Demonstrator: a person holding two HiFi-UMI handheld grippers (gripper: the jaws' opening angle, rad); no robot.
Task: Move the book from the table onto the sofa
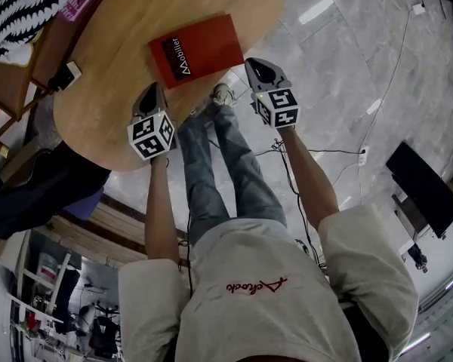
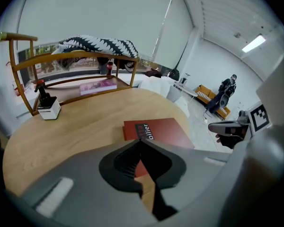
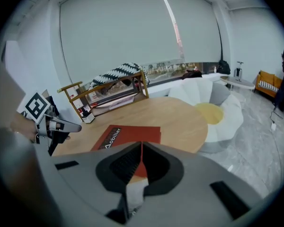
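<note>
Open tabletop surrounds the red book [image 1: 198, 49] on the round wooden table [image 1: 113, 89], with bare wood to its left and beyond it. The left gripper [image 1: 155, 90], jaws together, hangs just beside the book's near corner. The right gripper [image 1: 257, 66], jaws likewise together, hangs at the table's edge by the book's right side, with open grey floor [image 1: 347, 66] past it. At the table's far side stand a wooden rack [image 2: 75, 60] under a striped cushion [image 2: 97, 45] and a small black-and-white object [image 2: 48, 109]. A white flower-shaped seat [image 3: 222, 110] stands off the table's far edge. Cables [image 1: 317, 151] trail across the floor.
</note>
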